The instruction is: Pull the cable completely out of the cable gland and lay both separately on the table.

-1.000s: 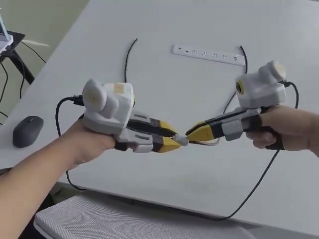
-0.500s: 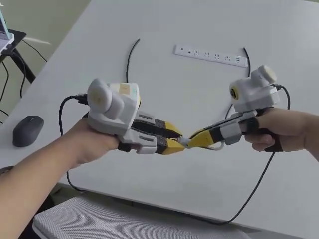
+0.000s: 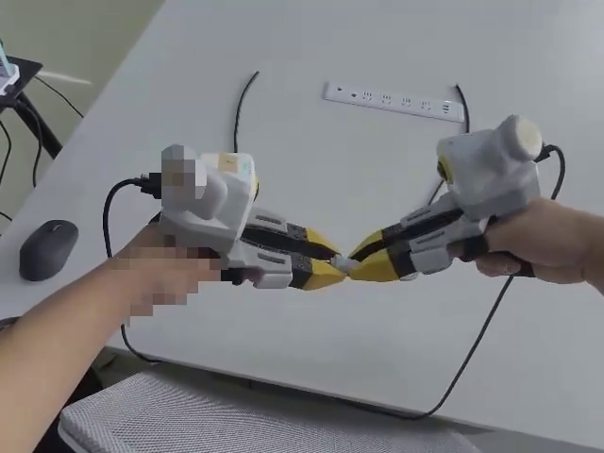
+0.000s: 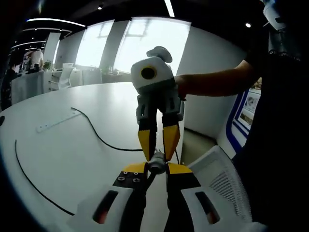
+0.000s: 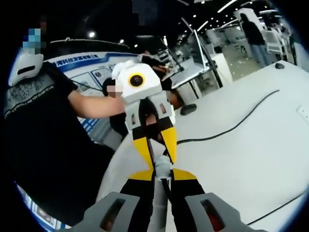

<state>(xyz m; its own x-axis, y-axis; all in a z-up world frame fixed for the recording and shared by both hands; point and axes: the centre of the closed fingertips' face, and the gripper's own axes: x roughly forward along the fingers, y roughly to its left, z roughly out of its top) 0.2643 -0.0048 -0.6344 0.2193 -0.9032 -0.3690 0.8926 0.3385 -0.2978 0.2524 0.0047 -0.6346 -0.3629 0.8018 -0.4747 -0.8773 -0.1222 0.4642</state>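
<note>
My two grippers meet tip to tip above the white table (image 3: 311, 160). The left gripper (image 3: 336, 271) comes in from the left and is shut on the small grey cable gland (image 3: 345, 267), which sits between its yellow tips (image 4: 157, 165). The right gripper (image 3: 360, 261) comes from the right, its yellow fingertips (image 4: 170, 137) right against the gland. In the right gripper view the gland (image 5: 163, 167) sits just ahead of the right gripper (image 5: 163, 177), which is shut on the thin dark cable (image 5: 167, 185) running back between its jaws.
A white power strip (image 3: 394, 102) lies at the far side of the table, with black cords (image 3: 242, 109) trailing over the top. A dark mouse (image 3: 47, 248) rests near the left edge. A mesh chair (image 3: 236, 415) stands below the near table edge.
The right gripper has lifted and tilted a little while its tips stay at the gland. The cable loop seen under its jaws earlier is hidden now. The left gripper holds nearly still.
</note>
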